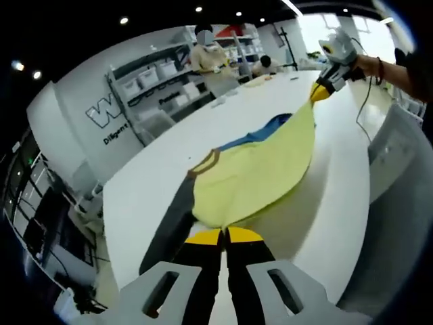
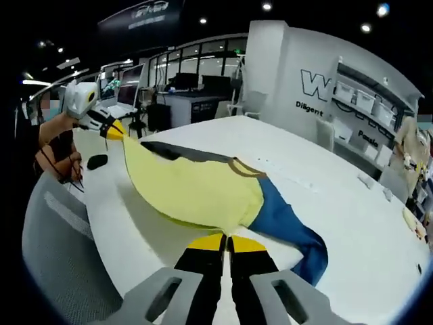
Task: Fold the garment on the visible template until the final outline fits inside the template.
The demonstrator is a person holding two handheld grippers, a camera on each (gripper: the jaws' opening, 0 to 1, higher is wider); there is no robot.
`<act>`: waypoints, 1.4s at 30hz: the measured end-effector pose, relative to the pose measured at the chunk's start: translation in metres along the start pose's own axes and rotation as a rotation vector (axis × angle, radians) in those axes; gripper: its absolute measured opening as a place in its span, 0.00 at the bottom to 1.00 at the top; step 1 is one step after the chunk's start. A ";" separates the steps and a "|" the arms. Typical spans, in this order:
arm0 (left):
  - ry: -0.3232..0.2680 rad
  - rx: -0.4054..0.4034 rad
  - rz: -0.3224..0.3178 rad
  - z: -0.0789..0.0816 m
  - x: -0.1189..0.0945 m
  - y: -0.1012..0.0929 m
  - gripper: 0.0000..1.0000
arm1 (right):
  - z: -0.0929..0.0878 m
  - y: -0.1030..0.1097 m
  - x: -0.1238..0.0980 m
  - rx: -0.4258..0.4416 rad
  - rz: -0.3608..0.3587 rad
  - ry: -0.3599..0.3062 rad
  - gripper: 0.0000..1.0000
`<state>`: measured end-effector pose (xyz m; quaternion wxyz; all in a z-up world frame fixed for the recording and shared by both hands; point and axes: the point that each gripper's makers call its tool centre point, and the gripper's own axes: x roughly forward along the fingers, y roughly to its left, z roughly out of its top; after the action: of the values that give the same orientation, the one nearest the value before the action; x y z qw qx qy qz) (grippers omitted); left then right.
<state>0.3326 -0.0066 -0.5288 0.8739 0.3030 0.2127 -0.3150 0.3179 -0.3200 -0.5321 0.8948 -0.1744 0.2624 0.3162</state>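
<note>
- Left gripper (image 1: 224, 236) clamped the yellow garment (image 1: 260, 169) hem, jaws closed.
- Right gripper (image 2: 227, 242) likewise pinched it (blue sleeve (image 2: 287, 227) trailing).
- Garment stretched, lifted partly above the white table (image 1: 335, 196).

White table (image 1: 338, 203), wall shelving (image 1: 155, 78), ceiling spotlights (image 2: 268, 6).

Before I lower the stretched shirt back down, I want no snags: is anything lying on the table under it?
Nothing visible. Both grippers, left and right, already clamp the yellow garment, and the white table around it looks bare. The template cannot be made out.
</note>
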 end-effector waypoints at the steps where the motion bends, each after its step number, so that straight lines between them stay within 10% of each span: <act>1: 0.001 0.000 0.003 -0.001 -0.001 -0.001 0.02 | 0.001 0.004 -0.004 0.000 0.016 -0.014 0.00; 20: 0.147 -0.001 -0.177 -0.064 -0.014 -0.066 0.02 | -0.069 0.057 -0.012 -0.223 0.149 0.226 0.00; 42: 0.303 0.043 -0.240 -0.111 -0.006 -0.110 0.02 | -0.137 0.064 0.003 -0.075 0.177 0.358 0.00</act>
<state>0.2332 0.0020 -0.6495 0.7813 0.3379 0.3699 -0.3722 0.2284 -0.3363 -0.6532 0.7954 -0.2372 0.4196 0.3673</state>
